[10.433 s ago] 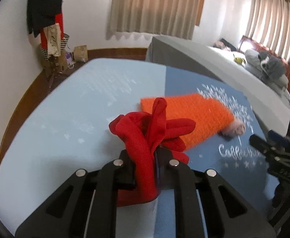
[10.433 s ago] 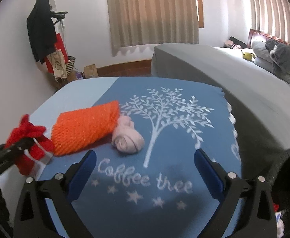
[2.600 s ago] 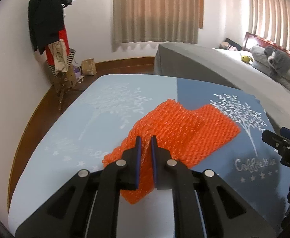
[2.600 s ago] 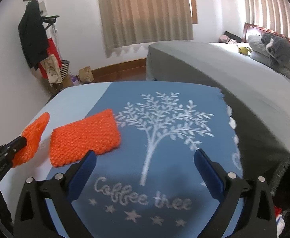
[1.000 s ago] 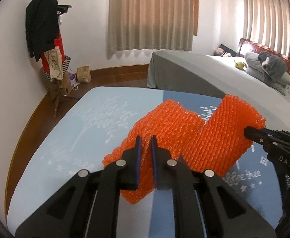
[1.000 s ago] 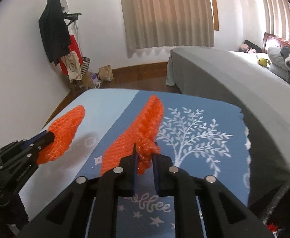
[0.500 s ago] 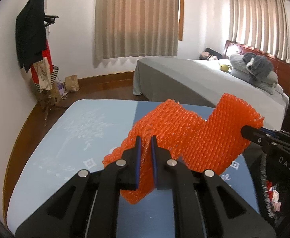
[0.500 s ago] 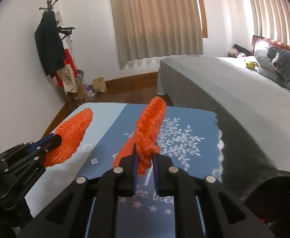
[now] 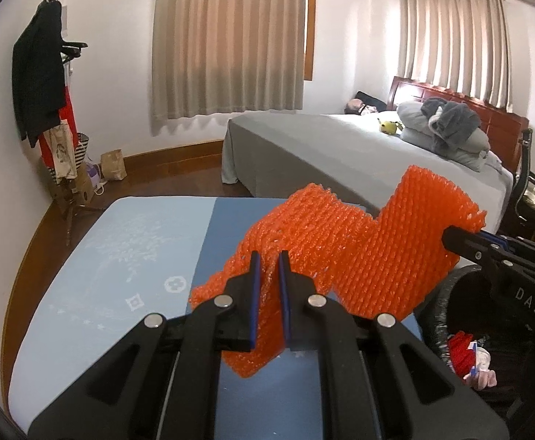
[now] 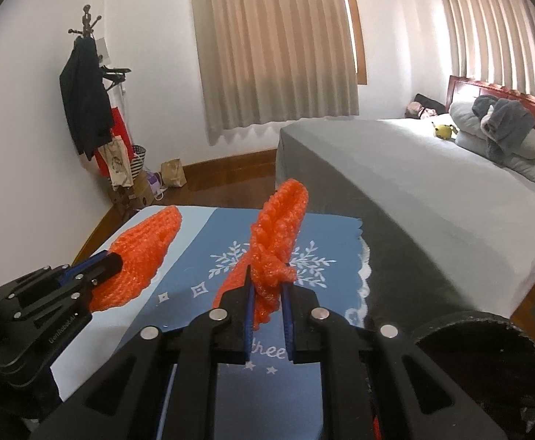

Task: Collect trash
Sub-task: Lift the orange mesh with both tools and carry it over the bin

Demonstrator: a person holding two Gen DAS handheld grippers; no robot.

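Now: left gripper (image 9: 266,256) clamped on one orange foam mesh sleeve (image 9: 296,227), right gripper (image 10: 266,275) clamped on second orange mesh sleeve (image 10: 278,227), above blue tablecloth (image 10: 201,242); black bin (image 9: 487,363) alongside.

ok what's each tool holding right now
left tool: closed on an orange foam net
right tool: closed on a second orange foam net

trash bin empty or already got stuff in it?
Not empty. In the left wrist view the black-lined bin holds a red item and something pale pink. How full it is cannot be told; only part shows.
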